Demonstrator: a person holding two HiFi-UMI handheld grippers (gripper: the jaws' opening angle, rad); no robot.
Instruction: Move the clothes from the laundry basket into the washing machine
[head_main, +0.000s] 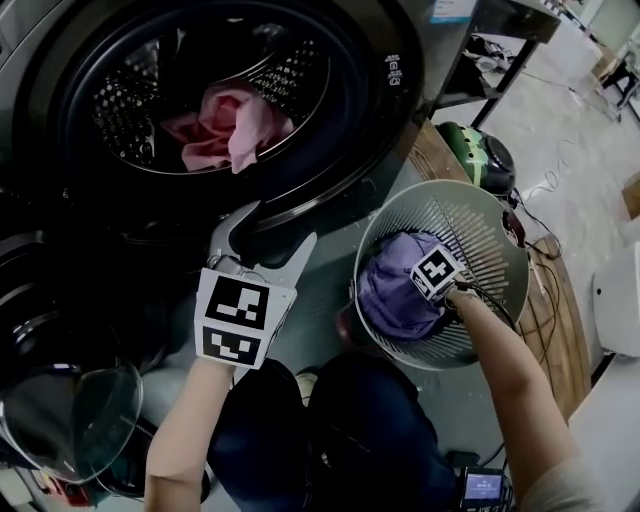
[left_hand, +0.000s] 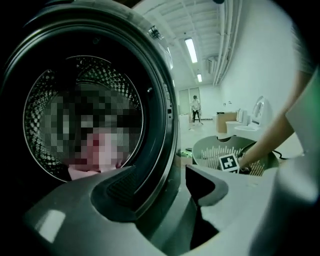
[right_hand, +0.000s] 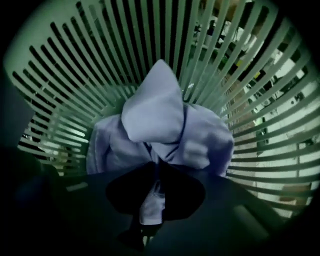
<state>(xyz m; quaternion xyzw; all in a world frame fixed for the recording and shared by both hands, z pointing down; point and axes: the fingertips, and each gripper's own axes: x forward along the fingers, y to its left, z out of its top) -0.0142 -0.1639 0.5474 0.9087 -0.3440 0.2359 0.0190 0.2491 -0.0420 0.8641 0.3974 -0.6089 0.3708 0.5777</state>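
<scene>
The washing machine drum stands open with pink clothes inside. My left gripper hovers just below the door opening, jaws apart and empty; in its own view the left gripper faces the drum rim. A round pale-green laundry basket sits to the right with a purple garment in it. My right gripper reaches down into the basket. In the right gripper view the right gripper is shut on a fold of the purple garment.
The machine's glass door hangs open at lower left. A green round object lies behind the basket, with cables on the wooden floor at right. The person's knees are below the basket.
</scene>
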